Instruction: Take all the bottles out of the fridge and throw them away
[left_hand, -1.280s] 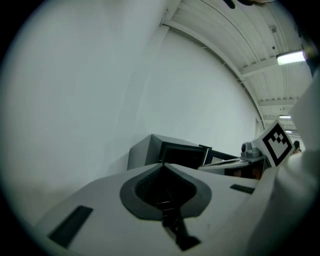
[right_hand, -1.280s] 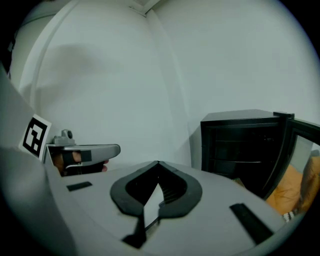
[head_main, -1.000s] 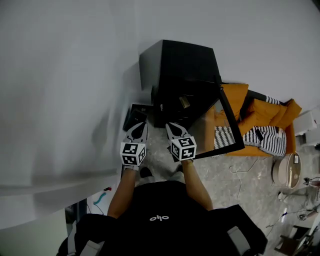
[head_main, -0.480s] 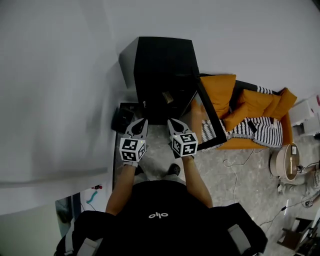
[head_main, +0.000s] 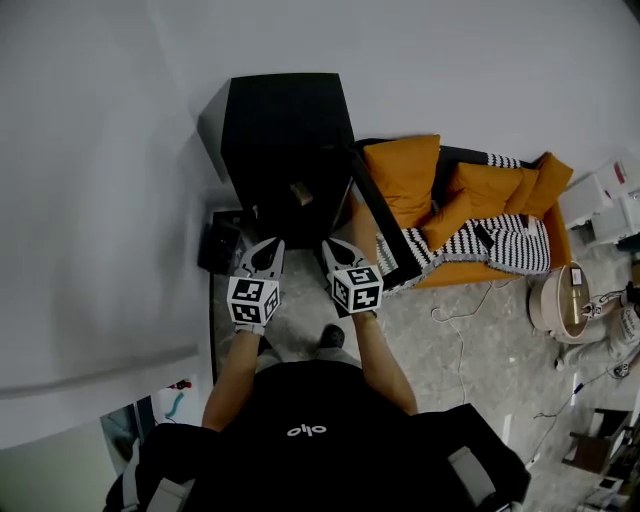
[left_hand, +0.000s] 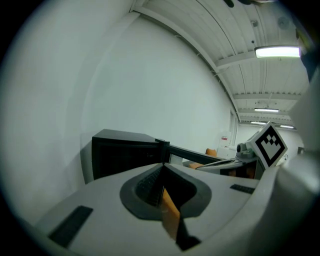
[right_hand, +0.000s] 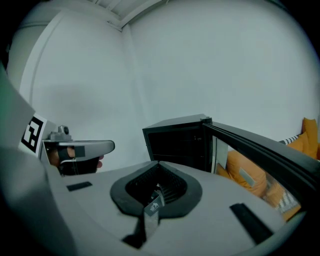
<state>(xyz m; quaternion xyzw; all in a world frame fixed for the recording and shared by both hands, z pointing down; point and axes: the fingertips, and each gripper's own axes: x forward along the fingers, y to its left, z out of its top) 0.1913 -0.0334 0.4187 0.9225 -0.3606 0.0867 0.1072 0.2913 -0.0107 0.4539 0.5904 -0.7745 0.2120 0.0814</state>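
Closer now: the fridge (head_main: 285, 120) has slid from right of centre to the left half of the head view, and both grippers have come up almost to its mouth as the person walks in.

The left gripper (head_main: 266, 248) and the right gripper (head_main: 332, 246) ride side by side, aimed at the cabinet. Each has its jaws pressed together with nothing between them, so no bottle is in hand.

On progress, I judge this as the approach. The door (head_main: 372, 215) is already swung wide, so the opening step is done. The reaching in, the pulling out and the throwing away all look to be ahead.

The only candidate for a bottle is one small pale item (head_main: 298, 192) just inside the dark opening, in the head view. It is too small to tell whether it stands or lies, so its long axis cannot be read. Both gripper views show only a black interior.

The fridge's mouth faces the person, and the door's long edge runs out from the right side toward the orange sofa (head_main: 455, 195). A low black box (head_main: 218, 247) sits on the floor just left of the fridge; whether it is the bin I cannot say.
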